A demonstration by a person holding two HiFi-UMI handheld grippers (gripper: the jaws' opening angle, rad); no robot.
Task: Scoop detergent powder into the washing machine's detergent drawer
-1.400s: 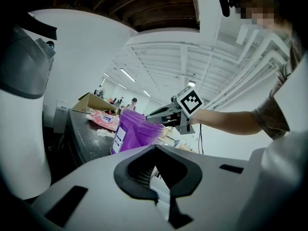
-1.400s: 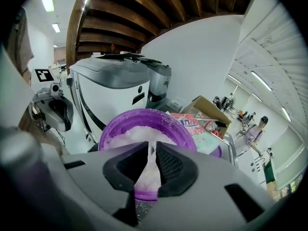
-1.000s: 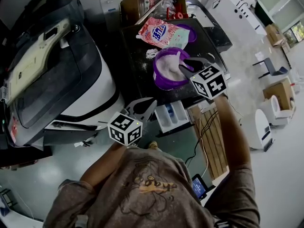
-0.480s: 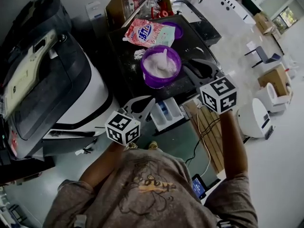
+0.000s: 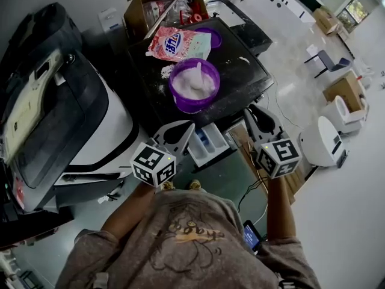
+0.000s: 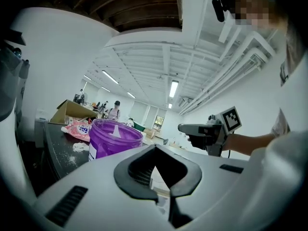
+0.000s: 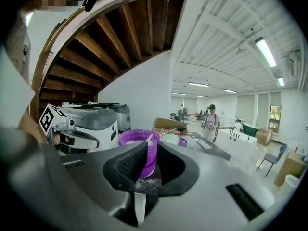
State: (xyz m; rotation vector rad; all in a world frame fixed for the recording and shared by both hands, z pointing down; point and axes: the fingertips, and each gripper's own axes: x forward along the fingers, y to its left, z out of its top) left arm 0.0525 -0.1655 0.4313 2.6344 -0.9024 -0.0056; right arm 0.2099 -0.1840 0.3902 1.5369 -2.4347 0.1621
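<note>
The right gripper (image 5: 252, 113) is being held at the front right corner of the black-topped washing machine (image 5: 240, 77). Its jaws have just been closing and are being kept a narrow slit apart, with nothing gripped between them. The left gripper (image 5: 187, 128) is being held just beside the left edge of the detergent drawer (image 5: 207, 144), its jaws pressed together and empty. The drawer is being presented pulled out of the machine front, between the two grippers, with its compartments facing upward. Farther back, on the black top, a purple tub (image 5: 194, 88) filled with white detergent powder is being shown. A white scoop (image 5: 198, 72) is being left standing in the powder, well apart from both grippers. Spilled powder (image 5: 166, 72) is being shown on the top just beside the tub, on its far left side. Behind the tub, a pink detergent bag (image 5: 178, 44) is lying flat, and a smaller purple round piece (image 5: 212, 38) is being partly covered by its right end. Beyond the bag, a cardboard box (image 5: 157, 5) is standing open. To the left, a second white machine (image 5: 114, 119) is being shown.
</note>
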